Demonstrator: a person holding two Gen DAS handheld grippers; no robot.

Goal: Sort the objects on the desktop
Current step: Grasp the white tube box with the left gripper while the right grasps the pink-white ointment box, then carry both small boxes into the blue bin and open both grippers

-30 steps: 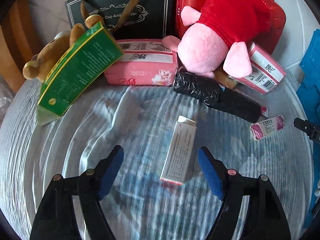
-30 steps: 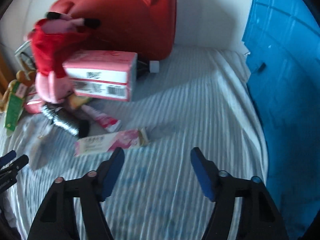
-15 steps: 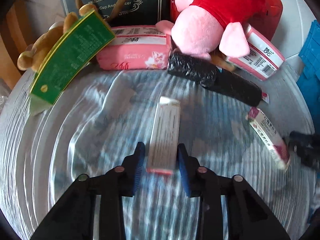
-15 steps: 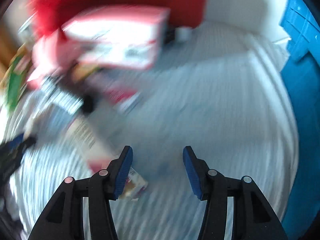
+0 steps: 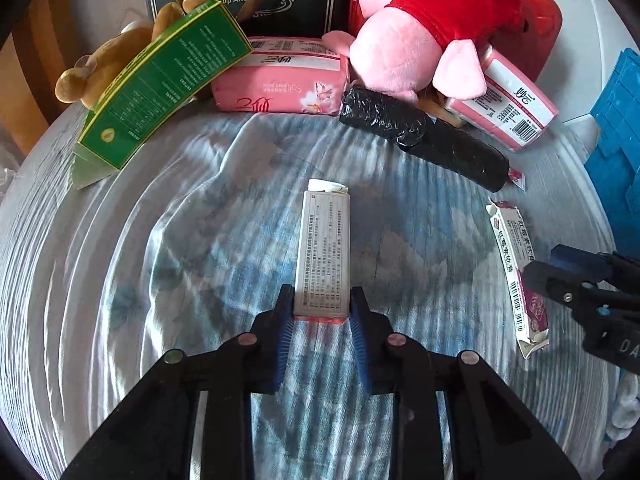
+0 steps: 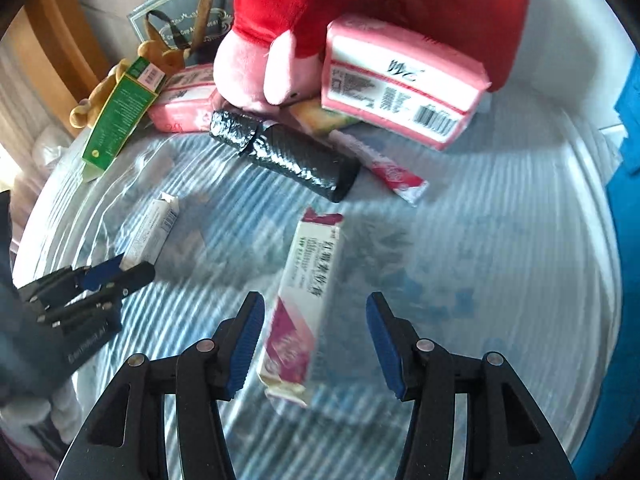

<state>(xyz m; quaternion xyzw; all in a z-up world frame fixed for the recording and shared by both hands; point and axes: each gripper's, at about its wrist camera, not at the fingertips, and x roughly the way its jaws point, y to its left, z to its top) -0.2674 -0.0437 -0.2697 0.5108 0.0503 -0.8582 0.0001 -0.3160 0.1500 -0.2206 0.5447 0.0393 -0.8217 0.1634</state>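
Sorting judged early: plush pig [image 5: 404, 56], tissue packs [image 5: 280, 80], green carton [image 5: 160, 80] and black roll [image 5: 420, 136] lie unsorted at the cloth's far edge. Left gripper [image 5: 322, 312] is closing, pads already pinching the near end of the white box [image 5: 324, 248]. Right gripper [image 6: 316, 340] stands spread, pink-and-white box [image 6: 304, 300] lying between its jaws, untouched, nearer the left jaw.

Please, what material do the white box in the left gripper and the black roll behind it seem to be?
White box: likely thin matte cardboard, judging by its printed panels, sharp folded edges and open end flap. Black roll: probably thin plastic film, perhaps rubbish bags; the surface is glossy, crinkled and wound in layers.
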